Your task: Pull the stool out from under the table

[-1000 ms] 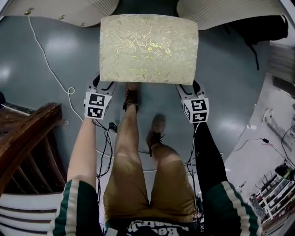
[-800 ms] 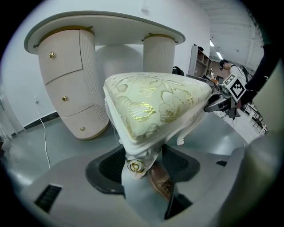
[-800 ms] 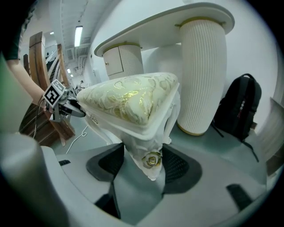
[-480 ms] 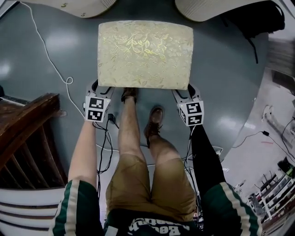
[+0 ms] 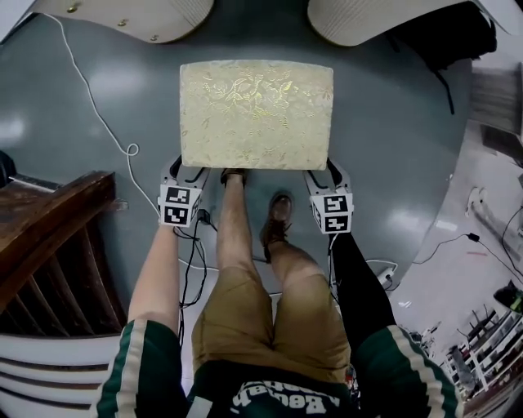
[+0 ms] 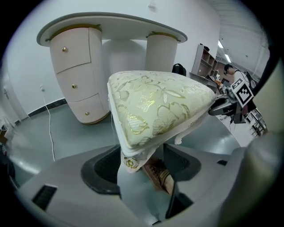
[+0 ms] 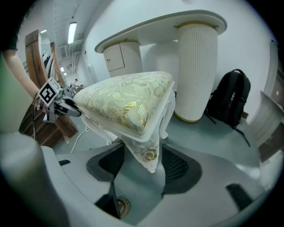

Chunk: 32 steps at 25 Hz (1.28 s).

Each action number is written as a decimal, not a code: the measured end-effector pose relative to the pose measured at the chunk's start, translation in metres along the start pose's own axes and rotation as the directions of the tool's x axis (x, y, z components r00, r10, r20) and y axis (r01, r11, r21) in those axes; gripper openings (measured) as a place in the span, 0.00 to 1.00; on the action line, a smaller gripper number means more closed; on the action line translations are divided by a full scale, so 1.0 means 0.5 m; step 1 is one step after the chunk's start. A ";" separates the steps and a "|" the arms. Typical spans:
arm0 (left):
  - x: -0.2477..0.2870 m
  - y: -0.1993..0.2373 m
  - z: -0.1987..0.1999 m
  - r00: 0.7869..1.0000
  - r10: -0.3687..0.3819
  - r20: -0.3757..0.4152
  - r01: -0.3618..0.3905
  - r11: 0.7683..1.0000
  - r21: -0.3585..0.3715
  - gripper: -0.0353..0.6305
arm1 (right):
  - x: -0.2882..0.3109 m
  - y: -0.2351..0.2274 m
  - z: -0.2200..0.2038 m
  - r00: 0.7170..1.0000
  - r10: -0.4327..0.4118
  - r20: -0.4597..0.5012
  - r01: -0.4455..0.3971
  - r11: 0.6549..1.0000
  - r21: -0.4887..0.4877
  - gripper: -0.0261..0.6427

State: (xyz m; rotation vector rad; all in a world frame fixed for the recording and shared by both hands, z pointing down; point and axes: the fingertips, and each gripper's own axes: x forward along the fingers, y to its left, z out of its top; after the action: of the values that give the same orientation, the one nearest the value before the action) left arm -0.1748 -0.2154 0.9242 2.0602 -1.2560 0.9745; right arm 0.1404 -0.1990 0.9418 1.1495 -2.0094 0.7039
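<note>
Pulling step: looks nearly done; the stool stands on the grey floor, clear of the table, just ahead of the person's shoes
Left gripper: jaws drawn in narrow on the near left corner leg; its gold rosette sits between them
Right gripper: clamped the same way on the near right corner leg
Doing it well: I'd draw both corners back evenly so the seat keeps square; pull low and level; mind the white cable and the feet behind
</note>
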 end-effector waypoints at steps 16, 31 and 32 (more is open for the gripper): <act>-0.319 -0.091 0.327 0.976 0.064 0.209 -0.063 0.998 -0.009 0.51 | -0.341 -0.033 0.316 0.981 -0.093 0.171 0.080 0.993 0.081 0.42; -0.858 -0.128 0.878 0.717 0.152 0.680 -0.257 0.965 0.056 0.51 | -0.861 0.048 0.931 0.712 -0.029 0.701 0.173 0.976 -0.134 0.41; -0.887 -0.138 0.897 0.696 0.148 0.702 -0.264 0.963 0.059 0.51 | -0.883 0.058 0.949 0.695 -0.024 0.719 0.181 0.973 -0.142 0.41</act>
State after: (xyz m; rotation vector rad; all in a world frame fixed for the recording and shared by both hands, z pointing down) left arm -0.1126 -0.2894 0.2972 2.5717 -1.8687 0.3598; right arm 0.1261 -0.3154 0.3038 1.5517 -2.5382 -0.0630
